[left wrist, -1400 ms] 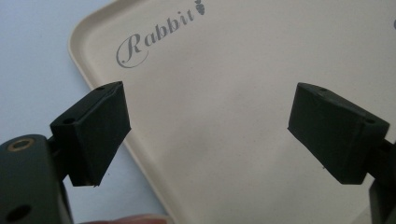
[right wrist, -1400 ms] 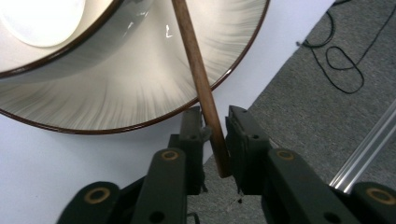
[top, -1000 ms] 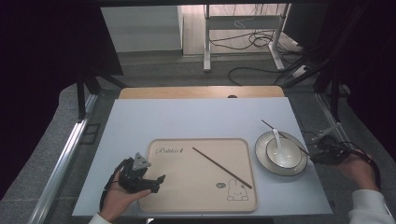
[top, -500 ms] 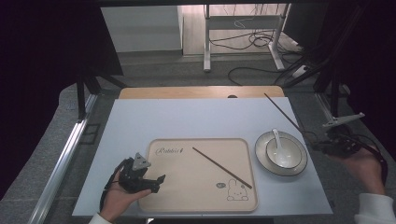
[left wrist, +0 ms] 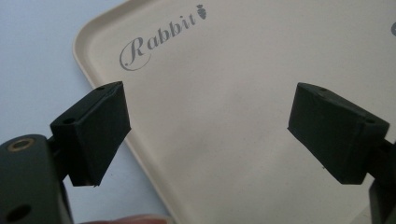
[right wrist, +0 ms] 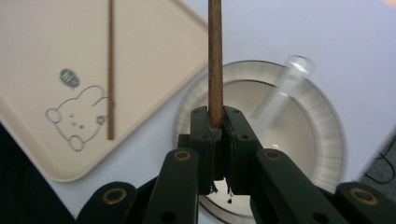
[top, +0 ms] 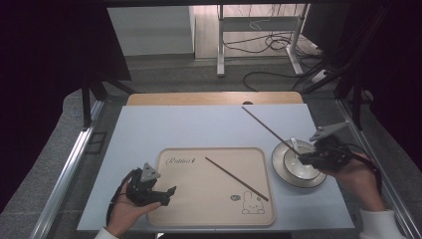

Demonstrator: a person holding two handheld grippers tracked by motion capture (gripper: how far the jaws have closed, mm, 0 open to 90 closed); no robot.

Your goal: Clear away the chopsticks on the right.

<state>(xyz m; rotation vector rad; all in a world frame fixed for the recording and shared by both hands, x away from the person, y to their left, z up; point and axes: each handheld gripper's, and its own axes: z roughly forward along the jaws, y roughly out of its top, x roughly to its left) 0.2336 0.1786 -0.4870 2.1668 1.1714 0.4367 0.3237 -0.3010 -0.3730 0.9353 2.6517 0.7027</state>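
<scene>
Right tool (top: pixel 304 157) is clamping one chopstick (top: pixel 268 129) at its near end, holding it in the air above the bowl (top: pixel 298 167) and plate (top: pixel 279 172); its far end is pointing out over the tabletop (top: pixel 189 124). Clear spoon (right wrist: pixel 280 93) is sitting in the bowl beneath it. Second chopstick (top: pixel 236 178) is lying diagonally on the rabbit tray (top: pixel 199 209). Left tool (top: pixel 166 195) is resting open, empty, over the tray's near-left corner.
</scene>
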